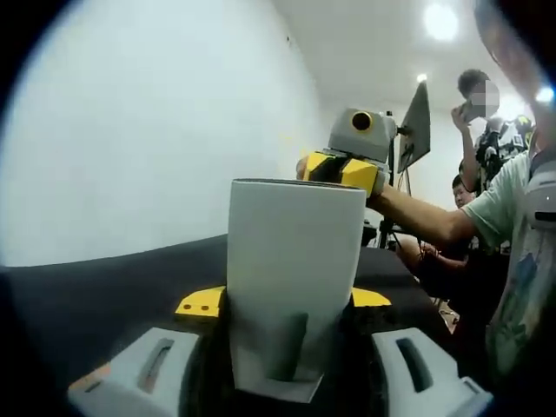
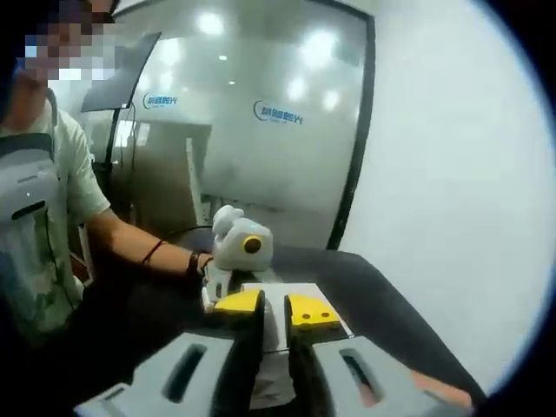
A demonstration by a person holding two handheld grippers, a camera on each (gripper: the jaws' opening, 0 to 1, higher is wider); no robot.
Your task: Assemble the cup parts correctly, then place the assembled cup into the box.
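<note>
A tall white cup (image 1: pixel 295 261) stands upright between the yellow-tipped jaws of my left gripper (image 1: pixel 285 301), which is shut on its lower body. At the cup's far rim sits my right gripper (image 1: pixel 341 169), yellow jaws pointing down onto the edge. In the right gripper view, my right gripper (image 2: pixel 276 308) has its jaws nearly together on the thin white rim of the cup (image 2: pixel 276 334). Just behind it, the left gripper (image 2: pixel 228 276) is held by a person's hand. The inside of the cup is hidden.
A dark tabletop (image 1: pixel 104 295) (image 2: pixel 382 304) runs under both grippers, with a white wall (image 1: pixel 156 130) alongside. A dark panel on a stand (image 1: pixel 415 126) and other people (image 1: pixel 473 130) are at the back. A glass partition (image 2: pixel 261 130) stands behind the table.
</note>
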